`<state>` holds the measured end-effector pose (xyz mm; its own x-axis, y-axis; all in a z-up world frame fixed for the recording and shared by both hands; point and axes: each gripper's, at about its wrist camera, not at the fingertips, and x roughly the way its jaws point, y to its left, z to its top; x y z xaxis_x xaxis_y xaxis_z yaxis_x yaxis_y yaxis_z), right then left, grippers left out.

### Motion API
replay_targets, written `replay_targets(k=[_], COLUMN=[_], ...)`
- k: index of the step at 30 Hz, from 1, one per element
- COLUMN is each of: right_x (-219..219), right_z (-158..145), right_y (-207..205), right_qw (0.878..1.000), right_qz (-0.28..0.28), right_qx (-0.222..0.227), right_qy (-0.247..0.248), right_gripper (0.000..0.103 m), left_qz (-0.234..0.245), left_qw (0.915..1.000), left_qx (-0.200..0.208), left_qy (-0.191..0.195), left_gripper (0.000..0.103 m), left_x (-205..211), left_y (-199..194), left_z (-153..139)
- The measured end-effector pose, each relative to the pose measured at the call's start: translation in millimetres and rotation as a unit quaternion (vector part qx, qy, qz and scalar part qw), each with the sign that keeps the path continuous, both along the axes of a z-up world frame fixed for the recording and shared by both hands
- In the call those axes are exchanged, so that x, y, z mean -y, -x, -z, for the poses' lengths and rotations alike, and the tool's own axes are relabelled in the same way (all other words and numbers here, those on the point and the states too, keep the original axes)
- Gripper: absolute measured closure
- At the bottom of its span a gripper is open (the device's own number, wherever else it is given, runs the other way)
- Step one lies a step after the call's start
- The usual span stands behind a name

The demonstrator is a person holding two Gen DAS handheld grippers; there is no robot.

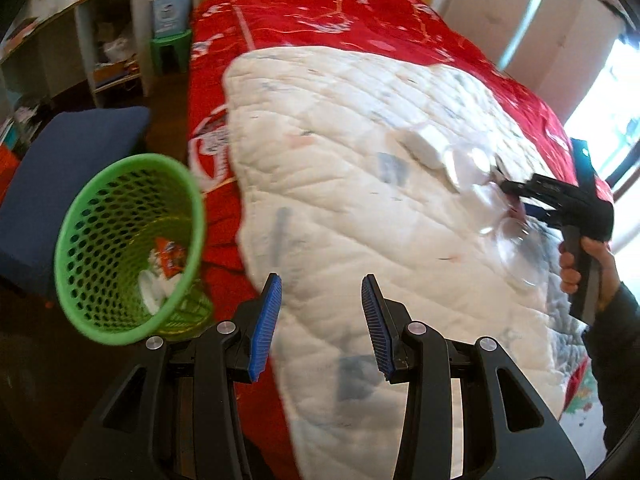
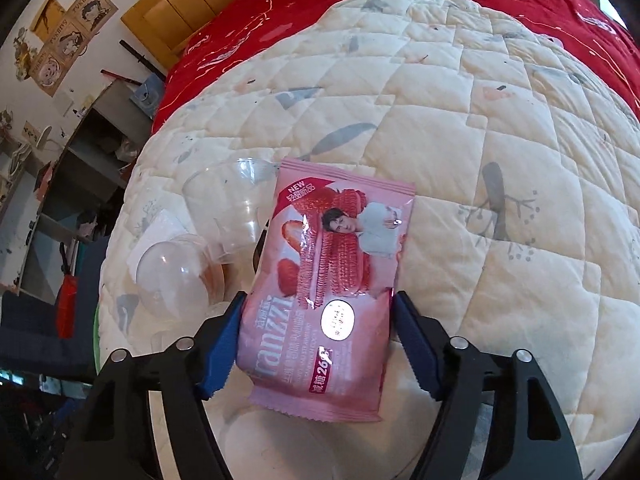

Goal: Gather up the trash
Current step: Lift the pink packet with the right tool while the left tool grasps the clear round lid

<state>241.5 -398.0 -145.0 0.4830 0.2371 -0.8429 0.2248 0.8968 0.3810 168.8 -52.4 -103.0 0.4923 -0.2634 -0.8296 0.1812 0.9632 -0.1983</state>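
Partway through, my read. Right gripper (image 2: 316, 344), bottom centre of the right wrist view: both blue pads sit against the edges of the pink snack packet (image 2: 328, 292), so I call it gripped, though it is still lying on the white quilt (image 2: 500, 128), not lifted. Left gripper (image 1: 322, 328), bottom of the left view: jaws apart, nothing between them. Green basket (image 1: 128, 248) at lower left there, beside the bed, already holds an orange wrapper (image 1: 170, 258) and some white scraps. Left to do: the clear plastic cups (image 2: 224, 200) and domed lid (image 2: 172, 276) left of the packet, then farther up only bare quilt and red bedspread (image 1: 320, 12).
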Motion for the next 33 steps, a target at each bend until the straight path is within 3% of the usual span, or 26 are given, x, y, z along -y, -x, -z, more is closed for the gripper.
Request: replay_targets(k=[7,13,20,27,29,33], right_x=[6.3,13.8,22.5,29.5,29.8,26.1], right_z=[-14.7,-39.6,-62.5,-76.1,-78.8,-82.0], right_y=[10.4,31.1,59.9,83.6,89.4,97.4], right_qw=[1.0,0.999,0.997,0.996,0.995,0.995], right_qz=[-0.002,-0.005,-0.007,-0.009,-0.01,-0.015], right_qx=[0.019,0.047,0.073,0.09,0.094,0.098], right_qy=[0.004,0.007,0.013,0.018,0.017,0.026], right_gripper=[0.046,0.047,0.047,0.047,0.047,0.047], left_qz=[0.06,0.131,0.178,0.183,0.179,0.175], left_qw=[0.9979,0.9904,0.9815,0.9807,0.981,0.9811], left_qx=[-0.007,-0.017,-0.037,-0.057,-0.064,-0.073], left_qy=[0.024,0.04,0.061,0.041,0.041,0.036], left_gripper=[0.061,0.061,0.062,0.068,0.076,0.08], left_x=[49.2,107.1,158.8,189.7,190.5,193.7], left_y=[-5.8,-6.8,-12.9,-27.6,-30.9,-35.4], left_z=[-0.9,0.8,10.1,27.0,32.1,41.3])
